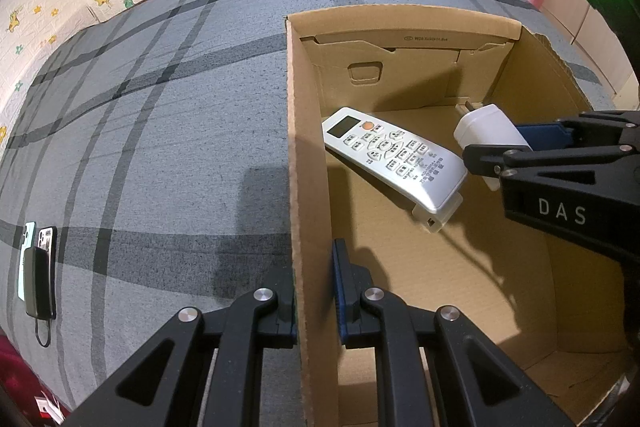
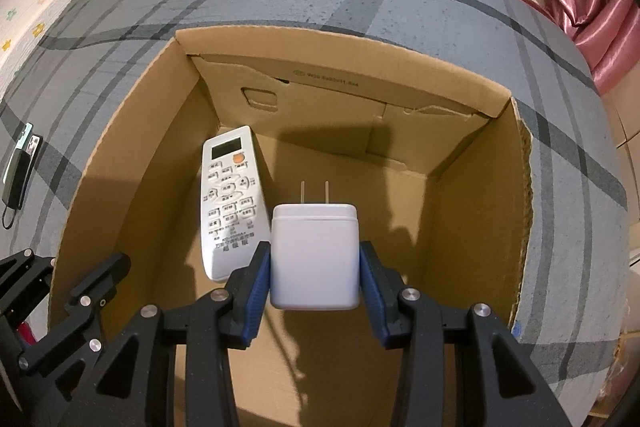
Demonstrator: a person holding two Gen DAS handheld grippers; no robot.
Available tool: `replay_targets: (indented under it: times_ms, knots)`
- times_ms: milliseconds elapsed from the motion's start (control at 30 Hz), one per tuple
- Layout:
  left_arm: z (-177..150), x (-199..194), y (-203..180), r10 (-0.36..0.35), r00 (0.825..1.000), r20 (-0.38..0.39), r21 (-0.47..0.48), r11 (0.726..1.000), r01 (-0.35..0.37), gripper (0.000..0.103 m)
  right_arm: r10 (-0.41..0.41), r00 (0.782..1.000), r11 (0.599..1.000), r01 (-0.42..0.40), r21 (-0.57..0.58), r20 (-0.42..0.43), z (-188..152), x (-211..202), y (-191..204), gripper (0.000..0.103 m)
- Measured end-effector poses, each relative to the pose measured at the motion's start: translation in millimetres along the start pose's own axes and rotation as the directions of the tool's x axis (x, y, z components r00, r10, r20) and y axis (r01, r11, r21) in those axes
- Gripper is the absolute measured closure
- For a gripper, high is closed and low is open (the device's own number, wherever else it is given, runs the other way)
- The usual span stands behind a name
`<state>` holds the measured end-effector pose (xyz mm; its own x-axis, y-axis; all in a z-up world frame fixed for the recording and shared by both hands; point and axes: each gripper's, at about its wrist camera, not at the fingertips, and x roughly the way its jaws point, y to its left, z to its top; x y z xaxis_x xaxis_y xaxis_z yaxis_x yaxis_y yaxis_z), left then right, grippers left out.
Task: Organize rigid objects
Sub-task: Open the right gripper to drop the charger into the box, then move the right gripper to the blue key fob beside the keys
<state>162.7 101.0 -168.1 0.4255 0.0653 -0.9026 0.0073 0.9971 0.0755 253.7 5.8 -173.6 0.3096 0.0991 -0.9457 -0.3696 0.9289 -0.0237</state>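
While your right tool point(image 2: 316, 277) points steeply down into the open cardboard box point(image 2: 132, 131), its blue pads point(image 2: 256, 291) press both sides of a white charger point(image 2: 314, 259), held above the box floor with its two prongs aimed at the far wall. Your left tool point(image 1: 314, 295) also tilts steeply down at the box's near left corner, its jaws clamped on the left wall of the box, one finger outside and one inside.

A white remote control point(image 2: 230, 199) lies face up on the box floor along the left wall, its display end toward the far wall; its near end sits just beside the charger, and you cannot tell whether they touch. The box stands on a bed with a grey plaid cover point(image 1: 152, 131). At the bed's left edge lie two phones point(image 1: 38, 239) with a dark power bank point(image 1: 38, 279) on top, small and hard to make out. Both wrist views cut off the near wall of the box.
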Motion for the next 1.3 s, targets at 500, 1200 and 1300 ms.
replay_targets:
  times_ms: [500,1200,1300]
  knots:
    - [-0.3,-0.6,-2.0,0.006,1.000,-0.002,0.006,1.000,-0.006,0.089,0.020,1.000,1.000,-0.019,-0.008,0.013,-1.3,-5.8,2.9,0.054]
    - [-1.7,0.1,0.1,0.007,1.000,0.002,0.005,1.000,-0.007,0.089,0.013,0.991,1.000,-0.013,0.000,0.135,-3.0,-60.2,0.2,0.026]
    - [-1.8,-0.2,-0.4,0.009,1.000,0.002,0.006,1.000,-0.009,0.089,0.014,0.988,1.000,-0.016,0.012,0.153,-4.4,-68.8,-6.9,0.018]
